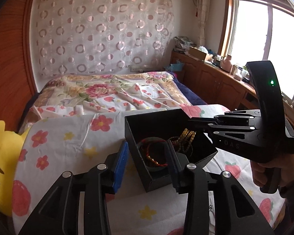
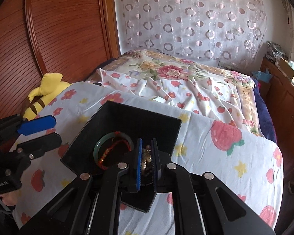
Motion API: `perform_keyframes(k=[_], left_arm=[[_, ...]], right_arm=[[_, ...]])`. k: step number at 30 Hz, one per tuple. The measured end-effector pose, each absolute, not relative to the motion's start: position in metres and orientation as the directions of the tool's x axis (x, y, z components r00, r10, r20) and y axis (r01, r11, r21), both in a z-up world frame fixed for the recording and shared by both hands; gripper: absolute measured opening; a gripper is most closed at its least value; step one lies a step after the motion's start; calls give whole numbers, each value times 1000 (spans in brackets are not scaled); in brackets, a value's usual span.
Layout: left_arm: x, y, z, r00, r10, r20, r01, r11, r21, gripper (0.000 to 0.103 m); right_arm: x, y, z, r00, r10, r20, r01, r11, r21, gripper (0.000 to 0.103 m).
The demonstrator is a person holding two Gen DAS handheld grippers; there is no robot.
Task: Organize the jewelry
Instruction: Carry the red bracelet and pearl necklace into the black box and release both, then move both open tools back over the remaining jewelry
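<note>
The black box [image 2: 127, 117] sat open on a board draped in a strawberry-and-flower sheet [image 2: 225, 156], and everything else in the room could be placed from it. Inside the box, toward its left wall, a green bangle [image 2: 97, 146] lay flat with a red cord bracelet [image 2: 115, 146] lying across it. Beside these, toward the box's right side, was a beaded bracelet [image 2: 147, 156] of tan and amber beads. The right gripper [image 2: 147, 154] reached down into the box, its jaws closed tight on those beads. The left gripper [image 1: 147, 156] hung at the box's near left corner with its jaws wide apart, one finger outside the left wall and the other over the box's interior; it gripped nothing. Left of the box, past the board's edge, a yellow plush toy [image 2: 43, 92] rested against the wooden headboard. Beyond the box stretched a rumpled floral quilt [image 2: 166, 74], with a circle-patterned curtain [image 2: 186, 19] on the wall behind it.
</note>
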State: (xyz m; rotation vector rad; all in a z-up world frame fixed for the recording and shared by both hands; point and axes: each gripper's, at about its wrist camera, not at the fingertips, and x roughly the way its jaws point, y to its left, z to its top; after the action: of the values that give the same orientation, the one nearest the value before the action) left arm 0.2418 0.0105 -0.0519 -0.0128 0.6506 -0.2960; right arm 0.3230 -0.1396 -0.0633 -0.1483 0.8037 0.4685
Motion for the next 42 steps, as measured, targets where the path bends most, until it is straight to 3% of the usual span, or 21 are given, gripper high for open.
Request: perform_keyframes(k=[3,7,18,30,42], left_arm=[[235,14,-52,761,-276,-588,262,959,-111,45],[222,18,-52,770,-269,-578,256,961,-106,55],[171,19,-57,774,-271,-572,290,955,-61,76],[115,19,-89,732,-292,-616,314,946,-76,78],[84,20,-96,716,-295,-633,323,944,-74,78]], right_arm=[[319,-142,-64,599,351,-720,-454,889,56,11],[308,-147,-56,611,367,-701,-465,883,57,28],[224,-170,-41,618,435,-655,-539,841,50,29],[133,-191,-89,514,438,-737,-584,808,73,29],[108,-172,-110,437,431,-789,-646,761,58,29]])
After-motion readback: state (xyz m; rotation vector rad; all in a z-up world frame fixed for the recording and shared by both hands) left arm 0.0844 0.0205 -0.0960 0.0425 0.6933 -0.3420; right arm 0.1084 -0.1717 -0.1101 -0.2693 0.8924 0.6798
